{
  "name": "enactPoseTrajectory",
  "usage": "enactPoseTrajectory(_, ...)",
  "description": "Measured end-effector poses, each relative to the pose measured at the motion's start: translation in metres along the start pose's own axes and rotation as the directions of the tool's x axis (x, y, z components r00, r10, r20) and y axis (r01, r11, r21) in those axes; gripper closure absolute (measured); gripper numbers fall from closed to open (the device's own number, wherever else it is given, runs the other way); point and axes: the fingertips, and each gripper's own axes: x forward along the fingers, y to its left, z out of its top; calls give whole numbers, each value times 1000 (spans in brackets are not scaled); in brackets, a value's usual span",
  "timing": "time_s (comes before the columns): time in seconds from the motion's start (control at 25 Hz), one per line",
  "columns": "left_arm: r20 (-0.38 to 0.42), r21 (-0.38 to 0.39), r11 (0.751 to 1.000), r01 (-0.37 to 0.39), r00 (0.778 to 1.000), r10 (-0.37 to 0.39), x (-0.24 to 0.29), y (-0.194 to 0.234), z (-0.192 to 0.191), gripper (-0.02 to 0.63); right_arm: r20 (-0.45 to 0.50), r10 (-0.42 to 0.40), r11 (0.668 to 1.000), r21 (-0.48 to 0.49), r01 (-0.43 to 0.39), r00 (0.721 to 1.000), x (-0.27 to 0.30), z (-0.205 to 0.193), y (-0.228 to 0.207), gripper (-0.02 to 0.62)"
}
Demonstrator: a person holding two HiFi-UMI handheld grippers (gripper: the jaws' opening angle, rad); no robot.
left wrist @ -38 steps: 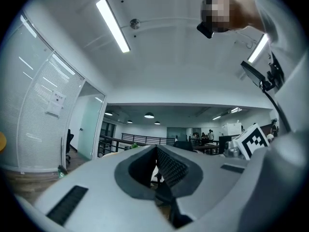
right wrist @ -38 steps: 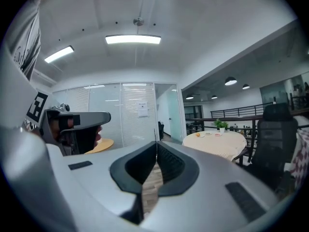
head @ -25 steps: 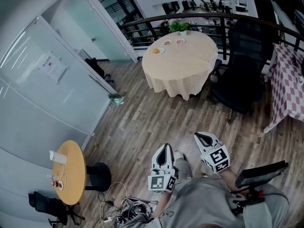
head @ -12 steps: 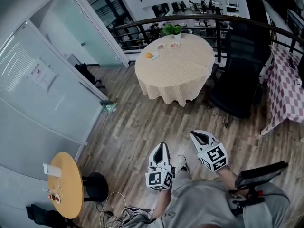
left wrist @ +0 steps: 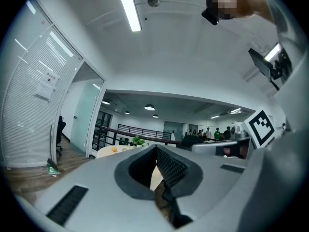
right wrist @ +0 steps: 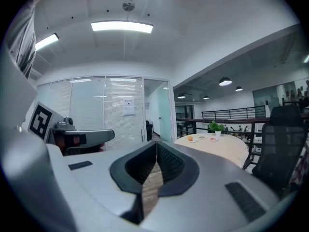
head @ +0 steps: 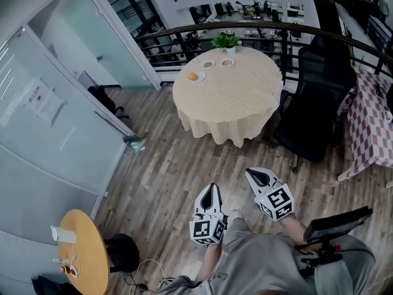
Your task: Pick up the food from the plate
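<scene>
Steep look down onto a brown wood-plank floor (head: 166, 171) in an open office.

At the bottom edge, part of a person in grey, with a grey plastic left gripper (head: 212, 189) and a grey plastic right gripper (head: 252, 174) side by side above the floor. Each with a cube of black-and-white square markers, both aimed towards the far table.

Left gripper pinched fully together on nothing, ribbed black pads (left wrist: 171, 166) meeting. Right gripper likewise pressed together and empty, ribbed black pads (right wrist: 169, 161) touching at the tips.

Well ahead of both, a round table under a beige dotted cloth (head: 230, 97). Near its far left edge, a small white plate (head: 199, 78) bearing an orange piece of food (head: 193, 75), well apart from both grippers. Just beyond, two more small white plates (head: 209, 64), contents too small to make out, and a leafy green plant in a white pot (head: 226, 40).

Right of the table, a black high-backed office chair (head: 316, 97). Further right, a pink-and-white checked tablecloth (head: 371, 121). Behind the table, a dark curved railing (head: 184, 32). Along the left, frosted glass partition walls (head: 55, 134). At lower left, a small round wooden side table (head: 83, 257).
</scene>
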Motion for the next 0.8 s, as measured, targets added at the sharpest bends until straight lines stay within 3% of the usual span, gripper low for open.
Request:
enactPoseTrajectory(0.36, 4, -5, 999, 41, 999, -41, 55, 84, 31, 595, -10, -30, 999, -20, 30, 999, 88, 31, 0, 580)
enactPoseTrajectory(0.8, 49, -39, 983, 179, 983, -177, 100, 133, 39, 595, -7, -116, 992, -41, 115, 993, 145, 44, 9, 580)
